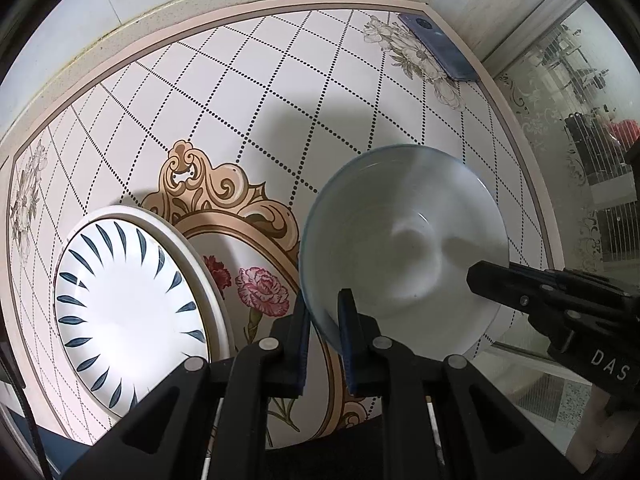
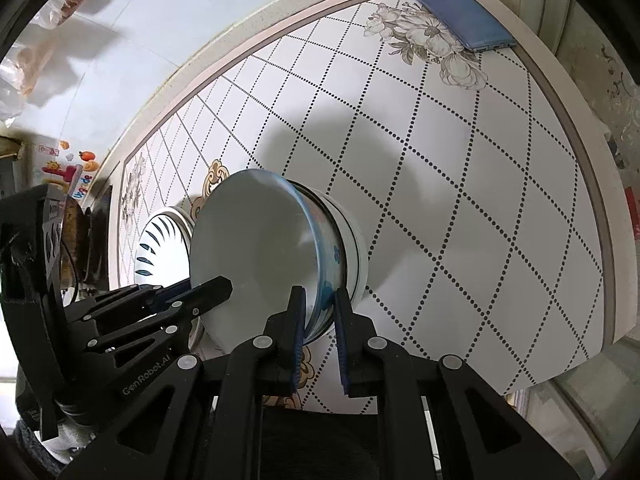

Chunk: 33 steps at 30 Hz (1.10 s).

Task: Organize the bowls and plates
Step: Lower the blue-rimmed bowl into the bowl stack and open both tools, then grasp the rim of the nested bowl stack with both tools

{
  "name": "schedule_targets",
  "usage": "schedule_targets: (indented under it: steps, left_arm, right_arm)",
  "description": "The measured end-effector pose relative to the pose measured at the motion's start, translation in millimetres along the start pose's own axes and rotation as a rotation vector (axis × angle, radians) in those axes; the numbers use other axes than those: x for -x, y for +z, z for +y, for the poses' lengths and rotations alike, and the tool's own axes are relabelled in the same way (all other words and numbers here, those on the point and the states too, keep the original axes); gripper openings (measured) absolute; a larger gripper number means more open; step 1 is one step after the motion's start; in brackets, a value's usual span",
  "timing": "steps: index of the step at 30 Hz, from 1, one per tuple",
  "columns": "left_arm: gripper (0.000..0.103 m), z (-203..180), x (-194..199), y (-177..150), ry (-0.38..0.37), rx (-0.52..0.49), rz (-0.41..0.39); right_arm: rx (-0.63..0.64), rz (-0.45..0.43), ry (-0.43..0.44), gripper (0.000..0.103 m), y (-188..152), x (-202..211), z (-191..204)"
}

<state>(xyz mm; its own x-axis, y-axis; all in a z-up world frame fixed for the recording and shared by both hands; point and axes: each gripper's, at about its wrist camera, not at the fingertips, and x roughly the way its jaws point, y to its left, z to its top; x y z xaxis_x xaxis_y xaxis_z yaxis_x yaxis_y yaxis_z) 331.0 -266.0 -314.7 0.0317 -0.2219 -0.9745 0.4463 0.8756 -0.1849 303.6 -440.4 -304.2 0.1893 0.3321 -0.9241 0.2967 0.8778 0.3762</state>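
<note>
A white bowl (image 1: 404, 248) with a blue rim sits nested in another white bowl (image 2: 354, 248) on the patterned table. My left gripper (image 1: 324, 304) is shut on its near-left rim. My right gripper (image 2: 320, 300) is shut on the opposite rim, where blue flower decoration (image 2: 326, 280) shows on the outer wall. The right gripper also shows in the left wrist view (image 1: 520, 288), and the left gripper in the right wrist view (image 2: 192, 292). A white plate with blue leaf strokes (image 1: 128, 312) lies on another plate to the left; it also shows in the right wrist view (image 2: 160, 244).
A blue phone (image 1: 438, 46) lies at the table's far right corner, also in the right wrist view (image 2: 464, 20). The table (image 1: 240, 100) has a dotted diamond pattern and a flower medallion. A wall runs behind; glass panels stand at the right.
</note>
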Motion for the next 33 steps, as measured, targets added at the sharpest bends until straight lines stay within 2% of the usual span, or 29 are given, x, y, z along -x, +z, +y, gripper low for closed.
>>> schedule_targets:
  steps: [6, 12, 14, 15, 16, 17, 18, 19, 20, 21, 22, 24, 27, 33]
  left_arm:
    - [0.013, 0, 4, -2, -0.004, 0.004, 0.006]
    - [0.014, 4, 48, -8, -0.001, 0.008, -0.05]
    - [0.02, 7, 72, -12, 0.016, 0.0, -0.093]
    - [0.027, 8, 82, -14, 0.026, -0.002, -0.117]
    - [0.033, 9, 91, -17, 0.03, -0.008, -0.136]
    - [0.036, 9, 99, -19, 0.03, -0.015, -0.15]
    - [0.041, 10, 108, -22, 0.032, -0.023, -0.166]
    - [0.051, 10, 115, -24, 0.03, -0.028, -0.175]
    - [0.058, 10, 121, -25, 0.025, -0.034, -0.181]
    - [0.073, 9, 129, -28, 0.015, -0.044, -0.19]
    - [0.081, 7, 135, -30, 0.013, -0.052, -0.2]
    - [0.084, 3, 147, -34, 0.016, -0.071, -0.225]
    - [0.096, 2, 159, -38, 0.011, -0.081, -0.253]
    - [0.097, 6, 178, -45, -0.025, -0.055, -0.292]
  right_arm:
    - [-0.029, 0.021, 0.001, 0.016, 1, -1, -3]
    - [-0.046, 0.032, -0.016, 0.019, -7, 9, 2]
    - [-0.028, 0.012, -0.047, 0.038, -12, 20, 9]
    - [-0.019, -0.001, -0.066, 0.045, -15, 27, 13]
    - [-0.002, -0.025, -0.098, 0.059, -18, 38, 19]
    - [0.01, -0.041, -0.117, 0.068, -21, 46, 24]
    - [0.024, -0.057, -0.134, 0.07, -24, 54, 29]
    - [0.042, -0.076, -0.155, 0.073, -29, 64, 35]
    - [0.053, -0.086, -0.163, 0.08, -32, 71, 39]
    - [0.063, -0.096, -0.171, 0.083, -35, 79, 44]
    - [0.074, -0.109, -0.186, 0.086, -40, 88, 50]
    - [0.094, -0.13, -0.225, 0.087, -46, 100, 58]
    - [0.118, -0.176, -0.252, 0.09, -57, 121, 71]
    - [0.146, -0.233, -0.28, 0.094, -73, 151, 90]
